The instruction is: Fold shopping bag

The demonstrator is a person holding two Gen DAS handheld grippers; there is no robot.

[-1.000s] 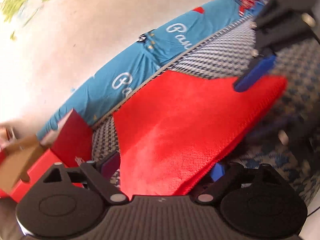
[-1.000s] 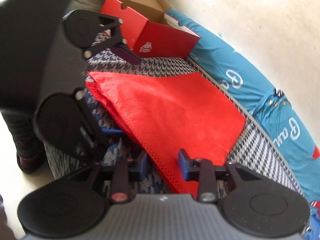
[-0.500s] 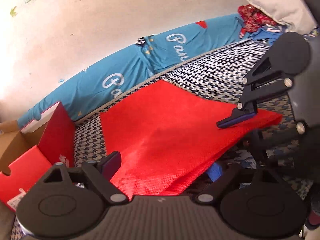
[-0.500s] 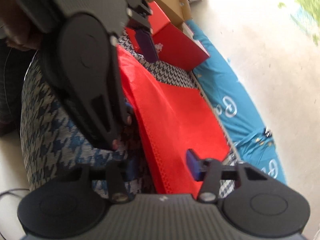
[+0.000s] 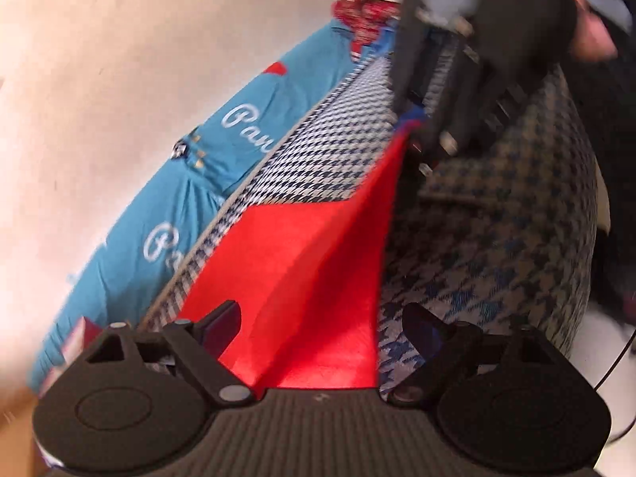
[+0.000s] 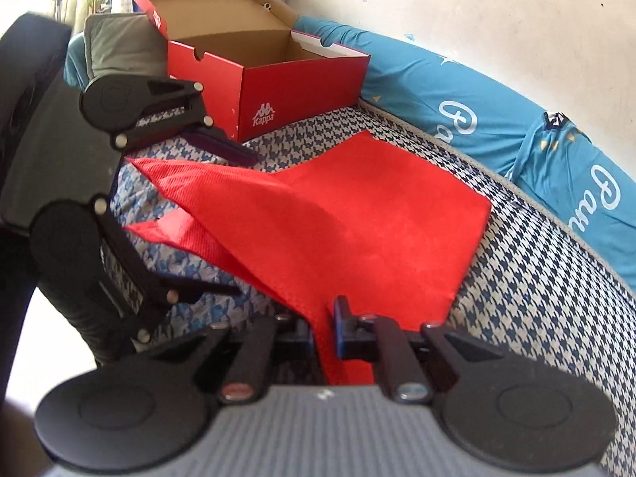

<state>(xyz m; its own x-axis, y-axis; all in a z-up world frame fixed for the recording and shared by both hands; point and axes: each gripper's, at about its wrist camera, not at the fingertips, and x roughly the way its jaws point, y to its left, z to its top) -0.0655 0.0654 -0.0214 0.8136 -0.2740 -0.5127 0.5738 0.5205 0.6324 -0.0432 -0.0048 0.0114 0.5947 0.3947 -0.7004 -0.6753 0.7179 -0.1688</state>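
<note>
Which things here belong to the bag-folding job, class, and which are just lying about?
Belong to the job:
- red shopping bag
- right gripper, shut on the bag's near edge
- left gripper, open, the bag's other end between its fingers

Just lying about:
- open red shoebox
- blue printed cloth
- houndstooth cover

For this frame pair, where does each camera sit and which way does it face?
Left wrist: on the open left gripper, looking along the red bag; the right gripper pinches its far corner.
Right wrist: on the right gripper, shut on the bag, facing the shoe box; left gripper at left.
Shared: bag, houndstooth cover, blue sheet.
</note>
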